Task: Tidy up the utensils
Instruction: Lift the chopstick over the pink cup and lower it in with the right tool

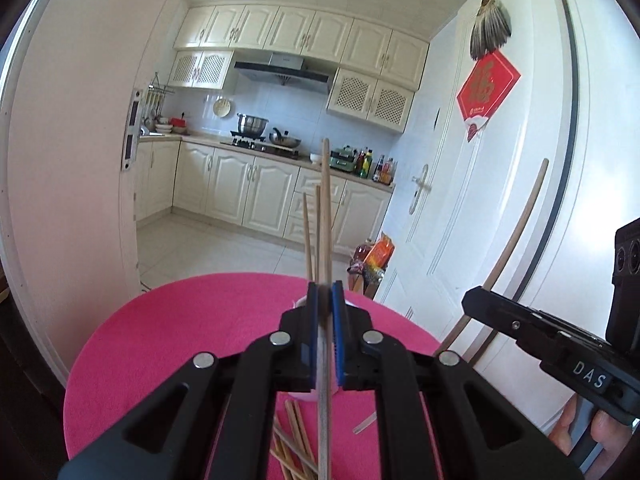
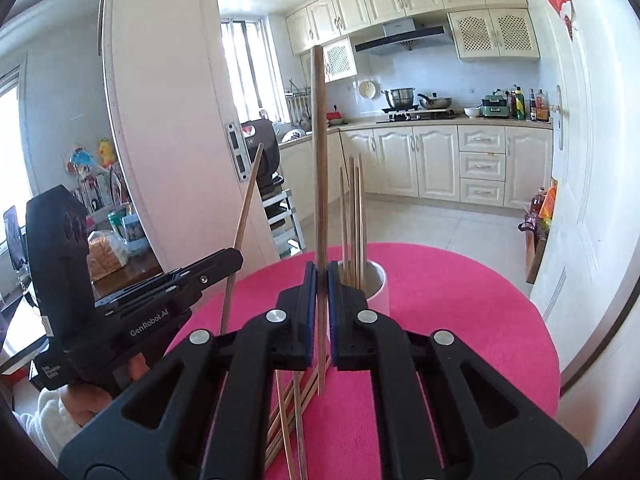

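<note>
My left gripper point(image 1: 325, 294) is shut on a wooden chopstick point(image 1: 326, 208) and holds it upright over the pink round table point(image 1: 180, 332). My right gripper point(image 2: 321, 276) is shut on a darker chopstick point(image 2: 319, 152), also upright, just left of a white cup point(image 2: 378, 286) that holds several chopsticks point(image 2: 354, 216). Loose chopsticks lie on the table under the grippers in the left wrist view point(image 1: 294, 436) and in the right wrist view point(image 2: 290, 412). Each gripper shows in the other's view: the right gripper's body point(image 1: 560, 344) with its chopstick point(image 1: 516, 240), and the left gripper's body point(image 2: 132, 312) with its chopstick point(image 2: 244, 228).
The table stands in a doorway to a kitchen with cream cabinets point(image 1: 256, 196). A white door point(image 1: 480, 184) is close on the right and a door frame point(image 2: 160, 120) on the left. Bags point(image 1: 370, 260) sit on the floor beyond the table.
</note>
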